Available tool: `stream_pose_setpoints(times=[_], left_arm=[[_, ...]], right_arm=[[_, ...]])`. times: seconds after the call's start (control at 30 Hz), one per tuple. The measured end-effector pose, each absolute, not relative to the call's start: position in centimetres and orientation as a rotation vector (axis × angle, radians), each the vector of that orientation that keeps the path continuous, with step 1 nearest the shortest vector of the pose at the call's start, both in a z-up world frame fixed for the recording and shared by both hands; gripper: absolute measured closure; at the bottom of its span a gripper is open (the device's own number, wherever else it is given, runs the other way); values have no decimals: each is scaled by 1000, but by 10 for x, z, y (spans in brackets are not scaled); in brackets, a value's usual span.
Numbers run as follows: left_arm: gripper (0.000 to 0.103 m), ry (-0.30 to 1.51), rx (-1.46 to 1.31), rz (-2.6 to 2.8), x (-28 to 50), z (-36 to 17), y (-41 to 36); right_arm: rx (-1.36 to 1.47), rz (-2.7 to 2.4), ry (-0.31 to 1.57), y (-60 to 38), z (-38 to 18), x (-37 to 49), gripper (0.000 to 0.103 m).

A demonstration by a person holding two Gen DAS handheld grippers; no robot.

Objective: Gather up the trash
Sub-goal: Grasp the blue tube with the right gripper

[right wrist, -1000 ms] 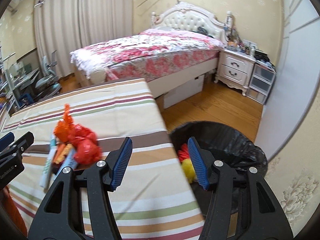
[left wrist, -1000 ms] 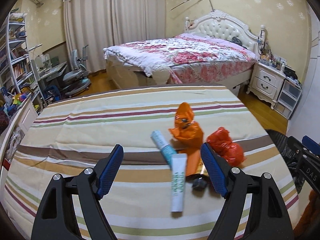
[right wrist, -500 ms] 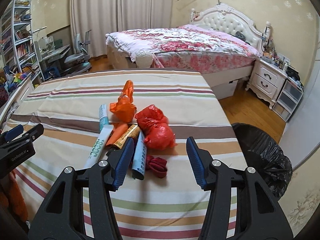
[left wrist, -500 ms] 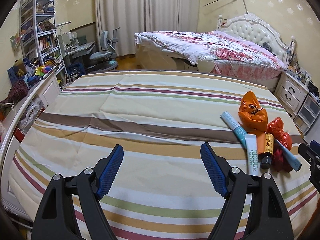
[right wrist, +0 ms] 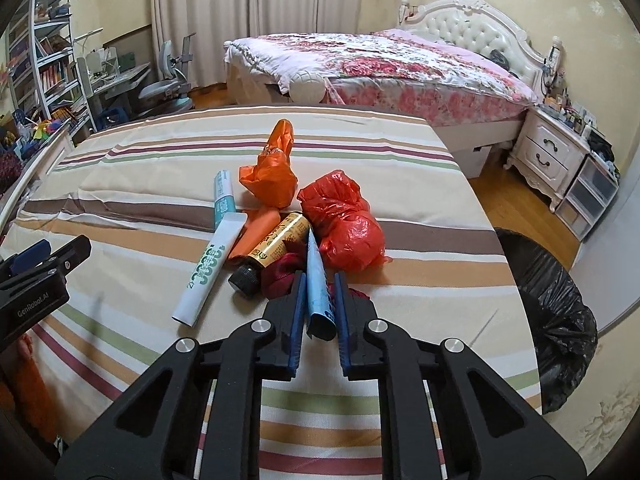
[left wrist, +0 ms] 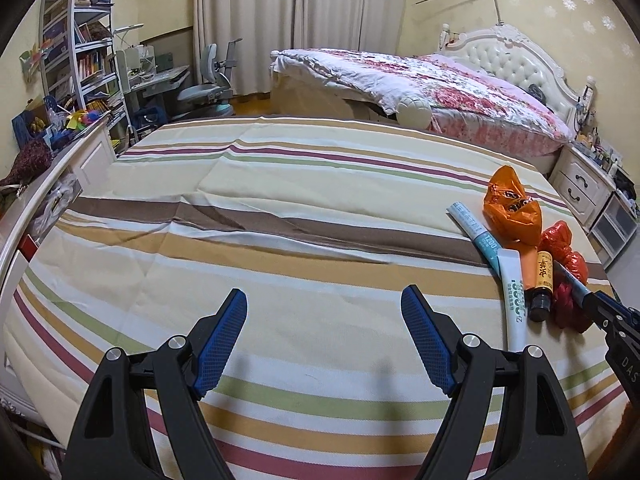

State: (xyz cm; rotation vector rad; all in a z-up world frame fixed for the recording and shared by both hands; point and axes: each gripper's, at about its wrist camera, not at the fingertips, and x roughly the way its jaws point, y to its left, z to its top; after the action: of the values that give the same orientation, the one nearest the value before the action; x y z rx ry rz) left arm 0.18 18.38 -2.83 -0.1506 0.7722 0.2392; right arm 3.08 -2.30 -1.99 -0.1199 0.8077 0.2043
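Blue tube [right wrist: 317,285] now sits clamped in right tongs [right wrist: 318,280], previously apart; left tongs [left wrist: 324,308] remain apart.

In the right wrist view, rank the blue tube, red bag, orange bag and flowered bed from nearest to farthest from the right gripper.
1. Blue tube: between the right gripper's fingers.
2. Red bag: just beyond, slightly right.
3. Orange bag: farther back, left.
4. Flowered bed: across the room.

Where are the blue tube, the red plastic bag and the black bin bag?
blue tube [right wrist: 315,280]: right wrist view, mid-body between the fingers.
red plastic bag [right wrist: 348,220]: right wrist view, crumpled middle.
black bin bag [right wrist: 552,312]: right wrist view, outer side.
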Motion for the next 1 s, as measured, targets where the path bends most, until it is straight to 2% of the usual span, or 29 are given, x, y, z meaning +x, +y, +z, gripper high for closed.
stream_pose_setpoints(times=[0.37,1.0], left_arm=[[26,776,-144,216,2,-28,174],[26,777,-102,166,6,-24,139]], right_arm=[[-106,217,799,-26,-17,29,94],[-32,177,722,-62,8,21,94]])
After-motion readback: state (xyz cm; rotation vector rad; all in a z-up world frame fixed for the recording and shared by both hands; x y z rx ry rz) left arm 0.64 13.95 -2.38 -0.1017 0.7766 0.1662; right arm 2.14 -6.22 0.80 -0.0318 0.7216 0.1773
